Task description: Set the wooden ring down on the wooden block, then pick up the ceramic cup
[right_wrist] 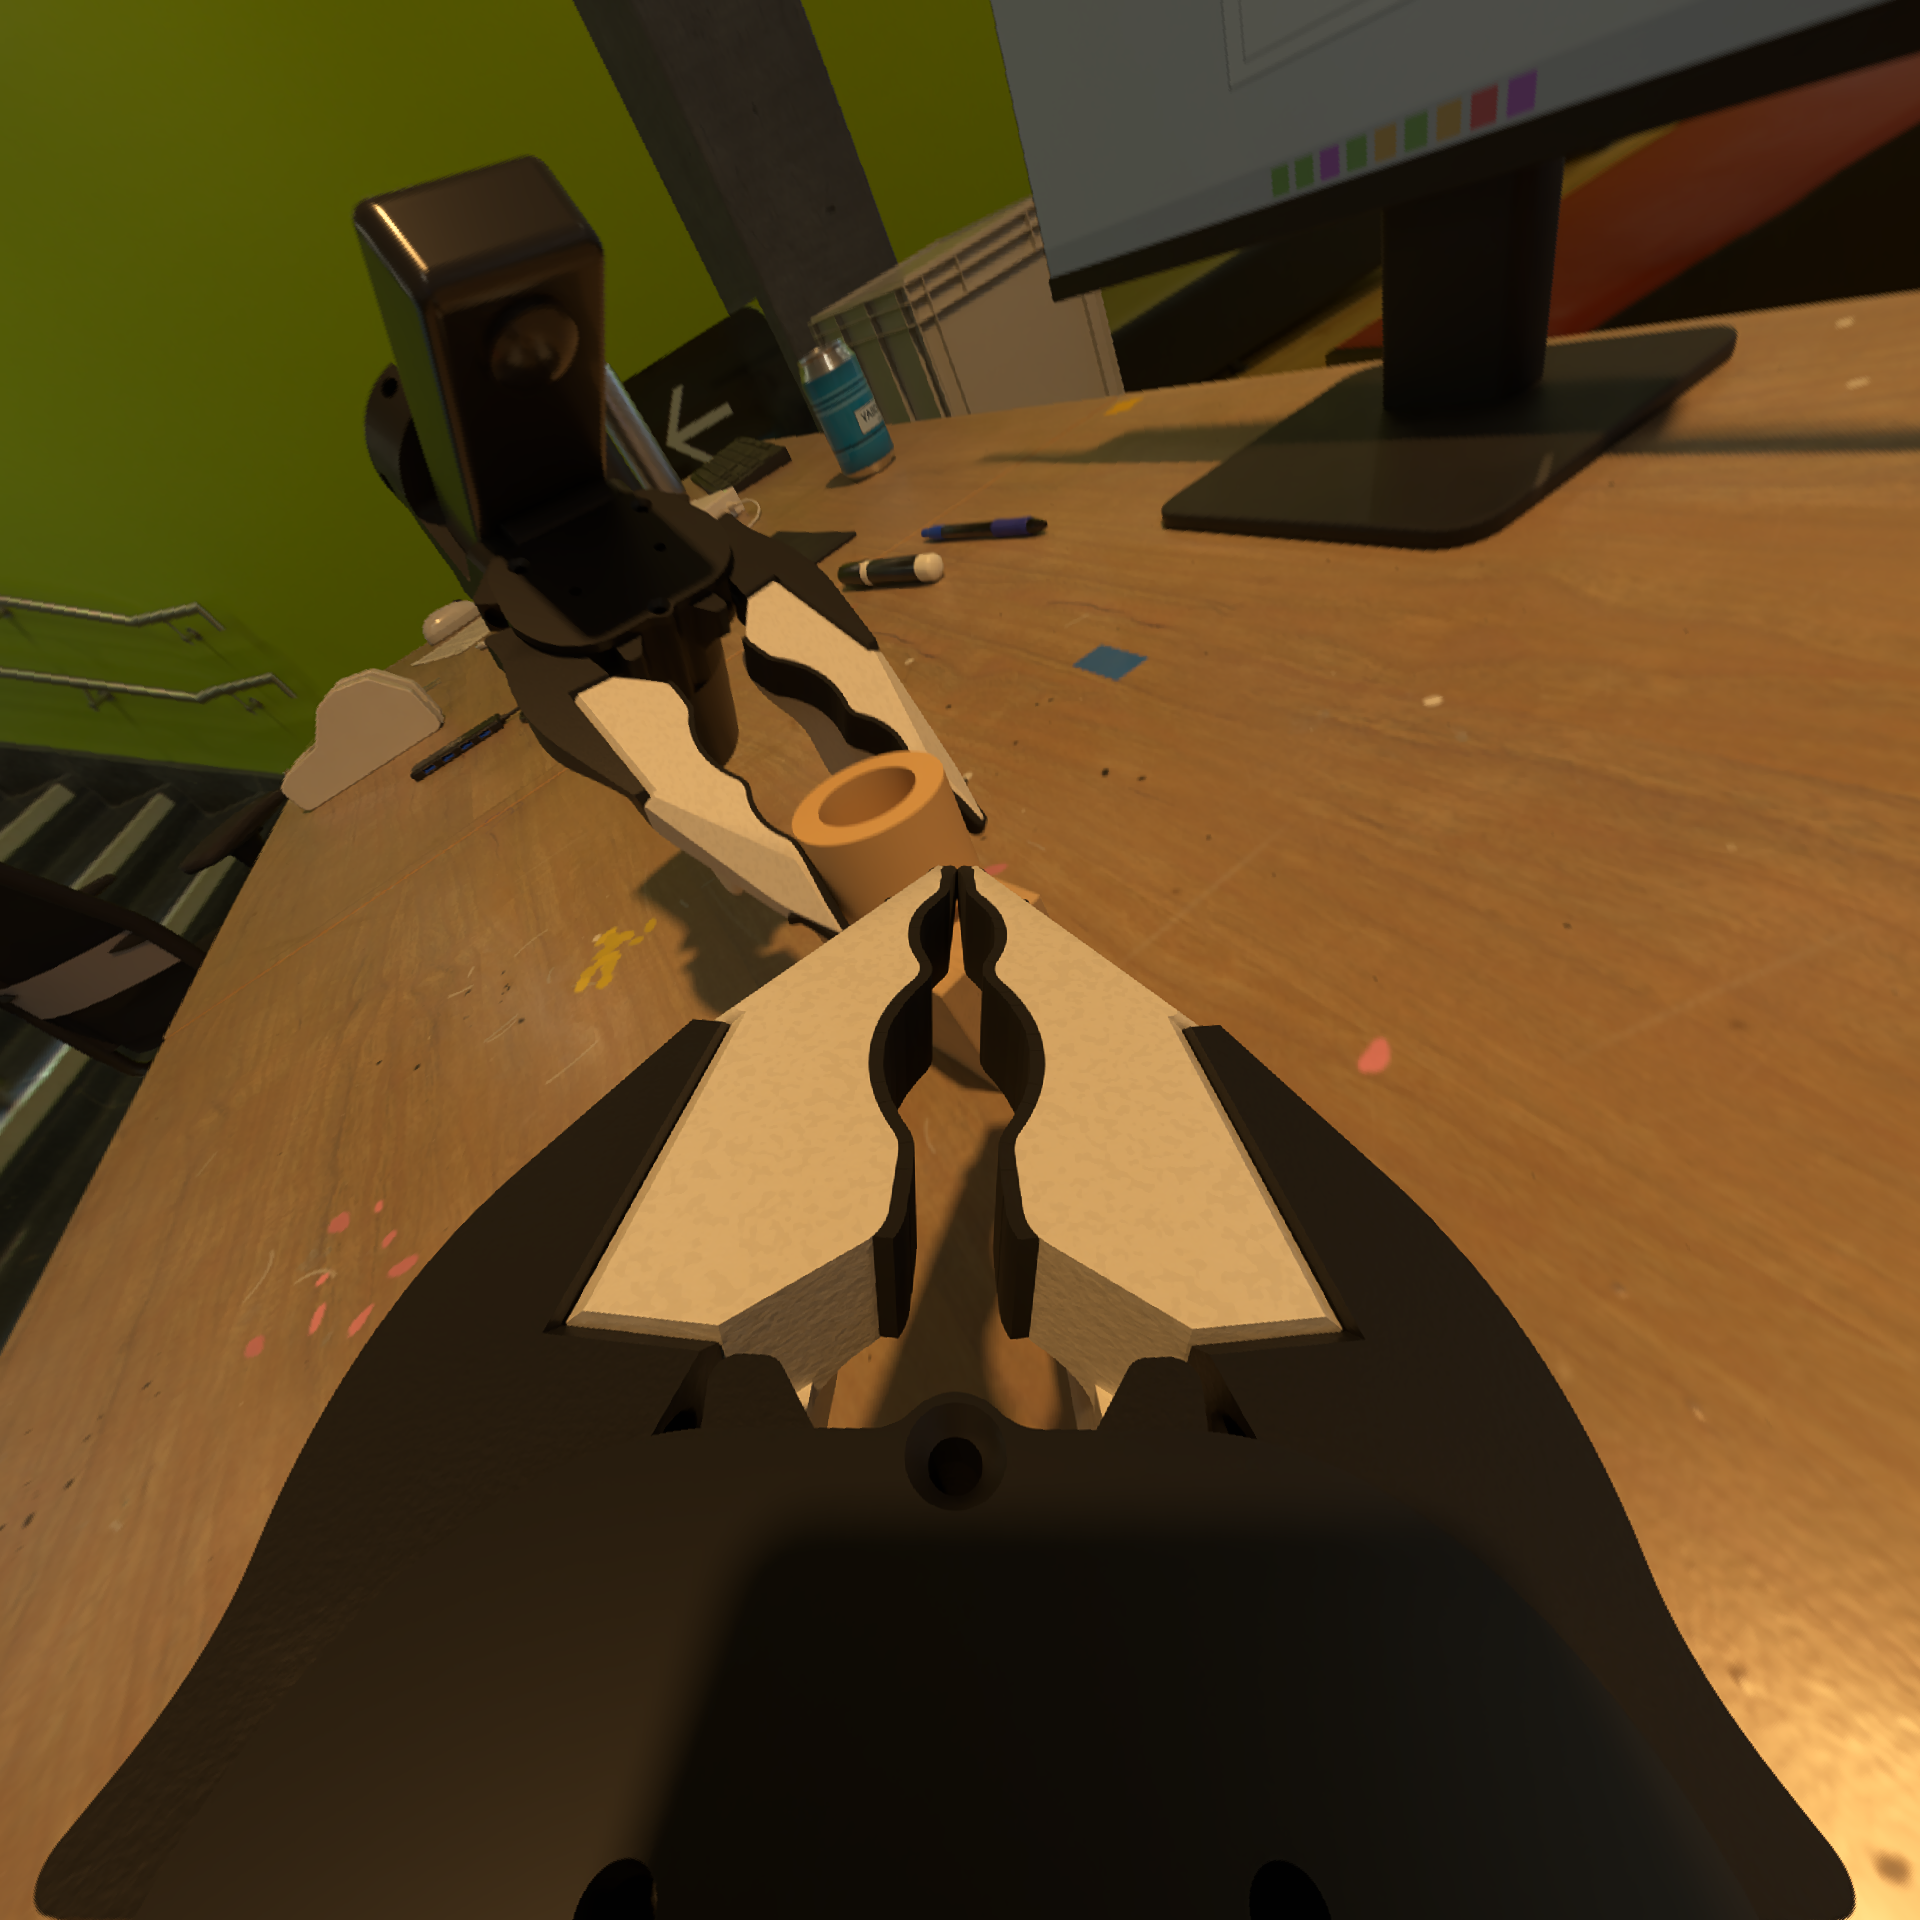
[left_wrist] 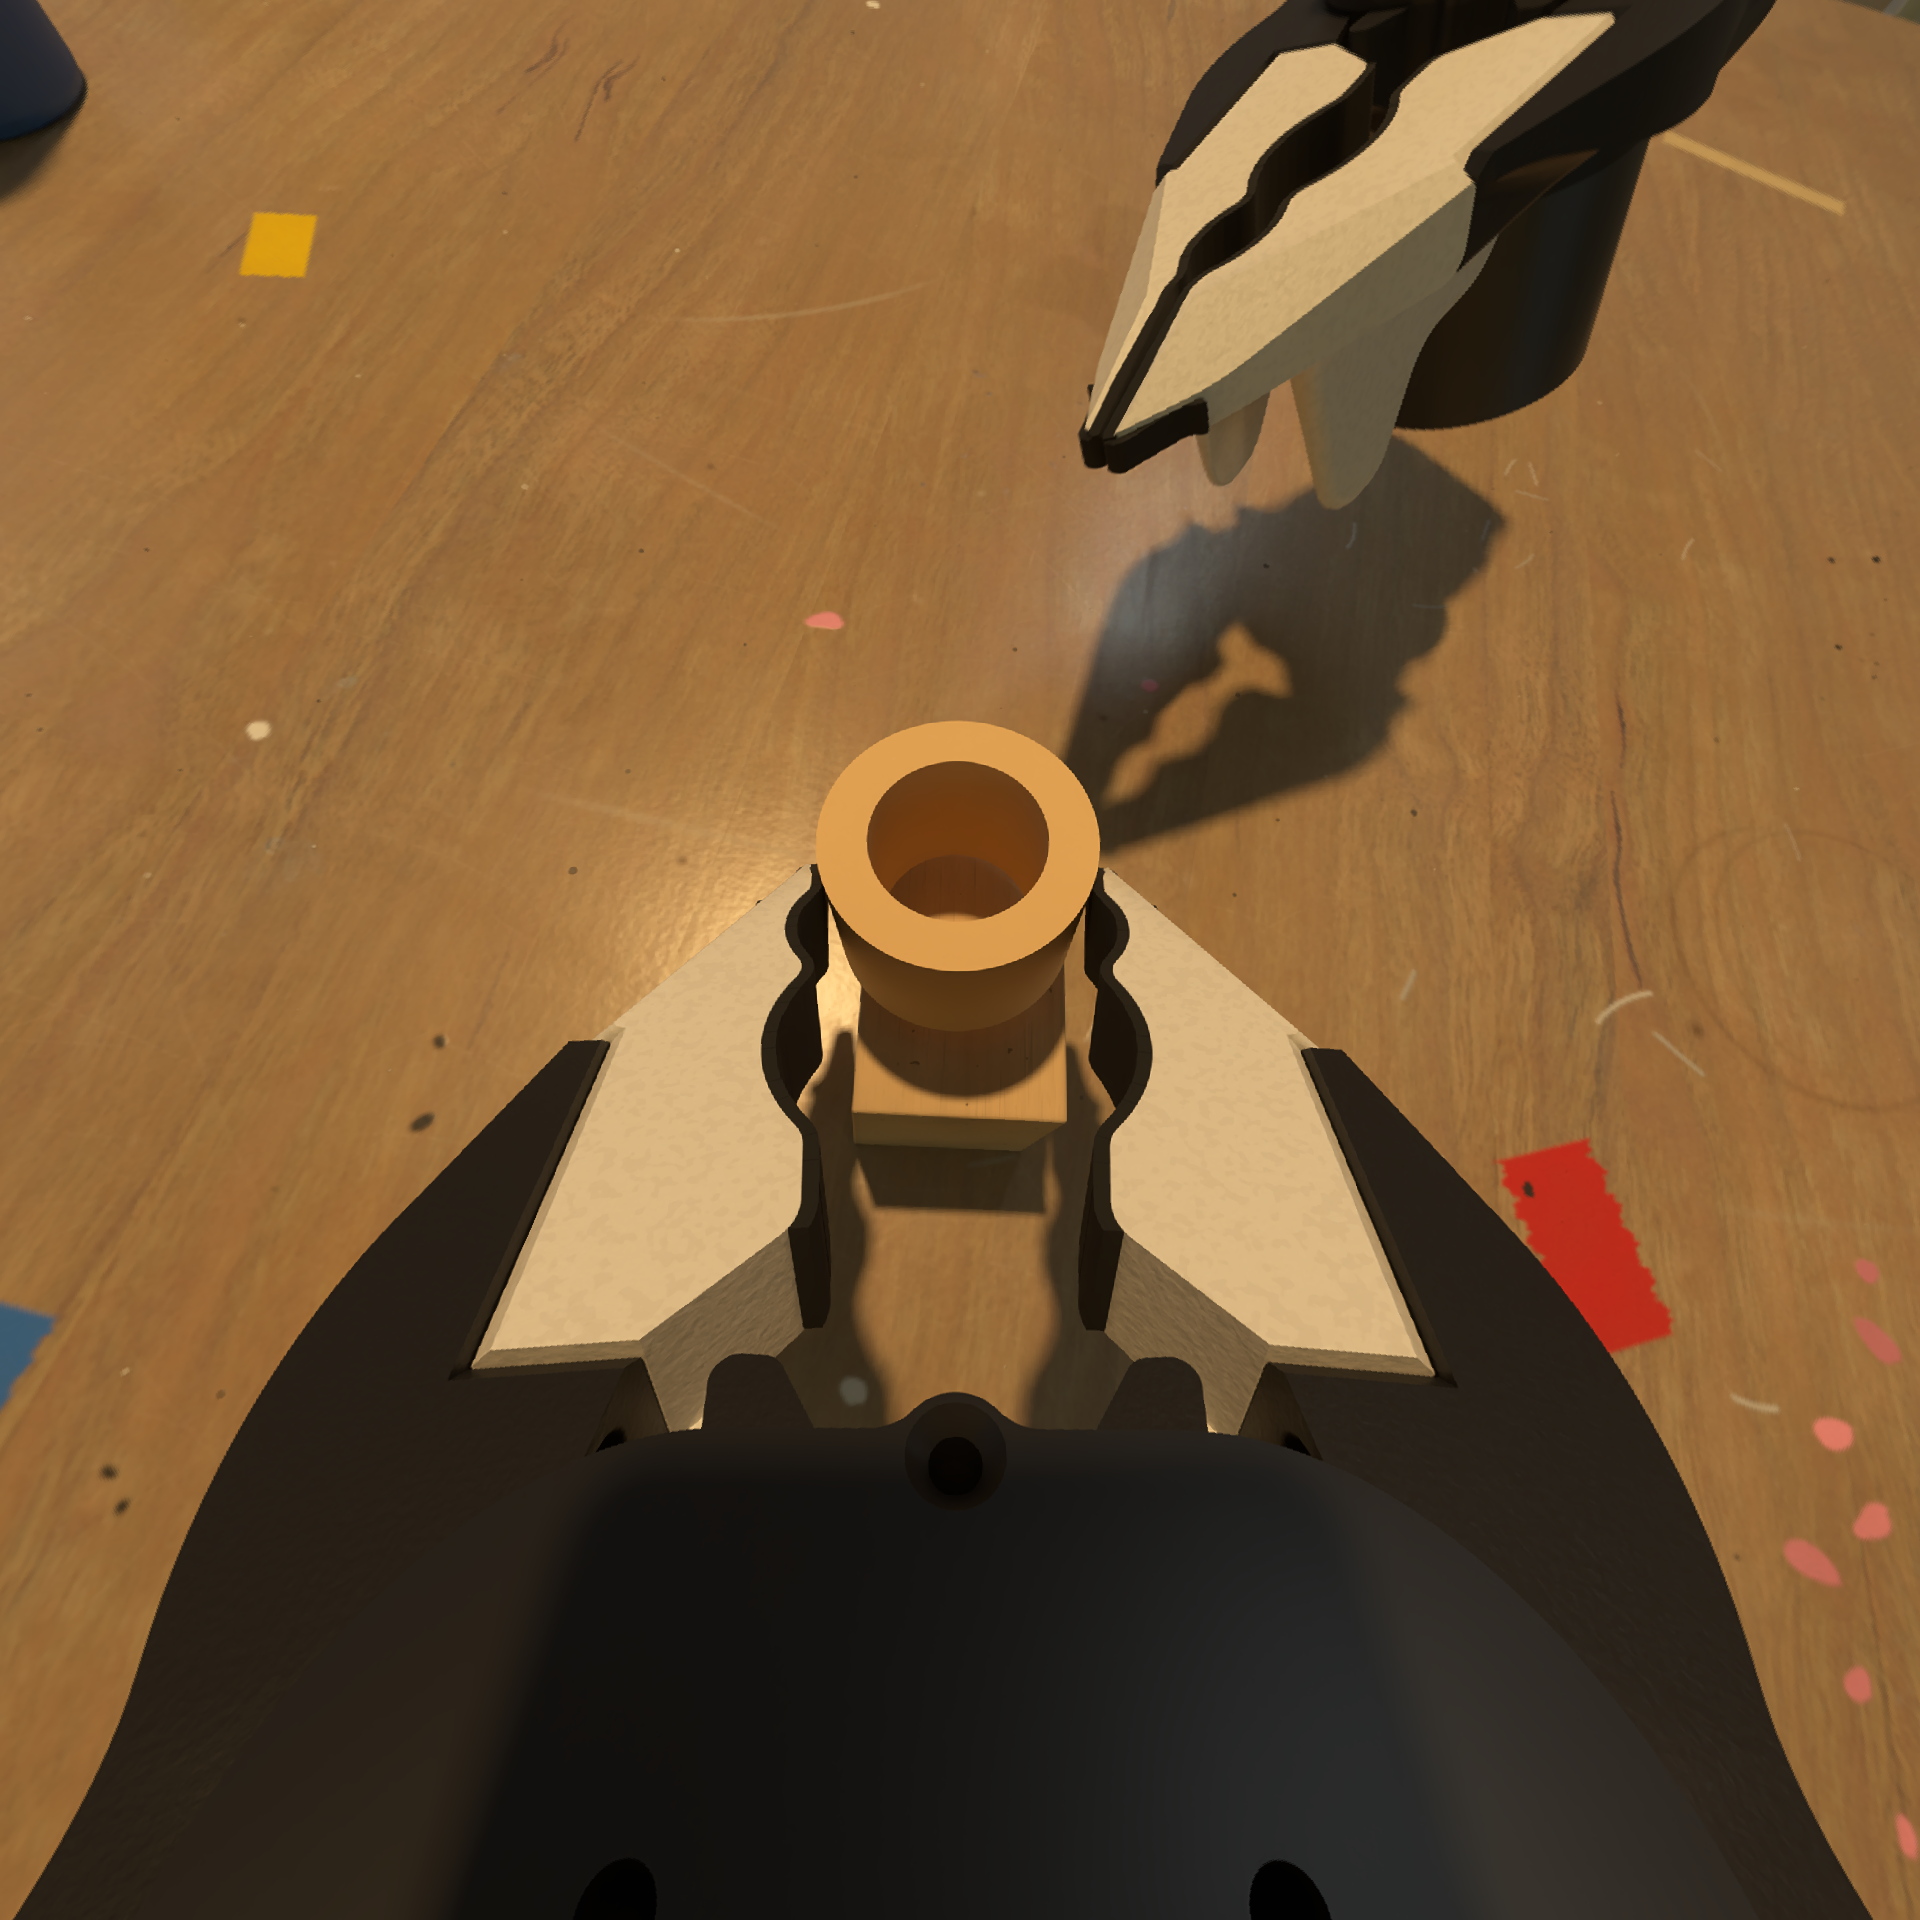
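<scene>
My left gripper [left_wrist: 958, 883] is shut on the wooden ring [left_wrist: 956, 862], a short thick tube with its hole facing up. The ring is held right over the wooden block [left_wrist: 961, 1101], which stands on the table between my fingers. I cannot tell whether ring and block touch. In the right wrist view the ring [right_wrist: 878, 831] sits between the left gripper's fingertips. My right gripper [right_wrist: 956, 878] is shut and empty, just short of the ring. It also shows in the left wrist view [left_wrist: 1107, 452], hovering at the upper right. A dark blue object [left_wrist: 31, 62], possibly the cup, is cut off at the top left.
A monitor stand [right_wrist: 1455, 447] sits at the back right of the wooden table [right_wrist: 1455, 831]. A blue can [right_wrist: 847, 410] and two markers [right_wrist: 982, 530] [right_wrist: 891, 569] lie behind the left gripper. Red [left_wrist: 1584, 1247] and yellow [left_wrist: 278, 244] patches mark the table.
</scene>
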Robot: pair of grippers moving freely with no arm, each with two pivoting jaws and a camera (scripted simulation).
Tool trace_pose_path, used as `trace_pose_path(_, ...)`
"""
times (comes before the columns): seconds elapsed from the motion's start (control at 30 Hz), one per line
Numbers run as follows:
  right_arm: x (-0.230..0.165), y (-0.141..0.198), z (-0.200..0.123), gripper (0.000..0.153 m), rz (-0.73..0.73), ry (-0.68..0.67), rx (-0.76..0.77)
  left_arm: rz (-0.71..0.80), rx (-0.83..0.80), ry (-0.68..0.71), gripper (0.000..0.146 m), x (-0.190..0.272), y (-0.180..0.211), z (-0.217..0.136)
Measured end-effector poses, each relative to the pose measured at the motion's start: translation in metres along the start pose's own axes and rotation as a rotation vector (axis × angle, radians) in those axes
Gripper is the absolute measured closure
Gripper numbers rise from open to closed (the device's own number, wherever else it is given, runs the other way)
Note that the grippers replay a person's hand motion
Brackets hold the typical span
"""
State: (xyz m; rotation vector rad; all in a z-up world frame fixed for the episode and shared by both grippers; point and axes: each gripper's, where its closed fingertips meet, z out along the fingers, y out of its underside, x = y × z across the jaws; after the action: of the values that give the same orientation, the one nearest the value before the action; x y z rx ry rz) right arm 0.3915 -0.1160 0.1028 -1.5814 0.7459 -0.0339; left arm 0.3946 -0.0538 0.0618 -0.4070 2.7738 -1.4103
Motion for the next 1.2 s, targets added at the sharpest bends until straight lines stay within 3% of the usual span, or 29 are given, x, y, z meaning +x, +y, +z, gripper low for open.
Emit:
trace_pose_path(0.27,-0.004,0.004,0.017,0.153,-0.166,0.040,-0.014,-0.006,0.010,0.006,0.096,0.000,0.001,0.005)
trace_pose_path(0.8,-0.001,0.006,0.013,0.153,-0.185,0.047,-0.031,0.000,-0.004,-0.007,0.096,0.000,0.002,0.004)
trace_pose_path(1.2,0.002,0.005,0.003,0.153,-0.101,0.017,-0.022,0.046,0.013,-0.006,0.097,0.002,0.003,0.004)
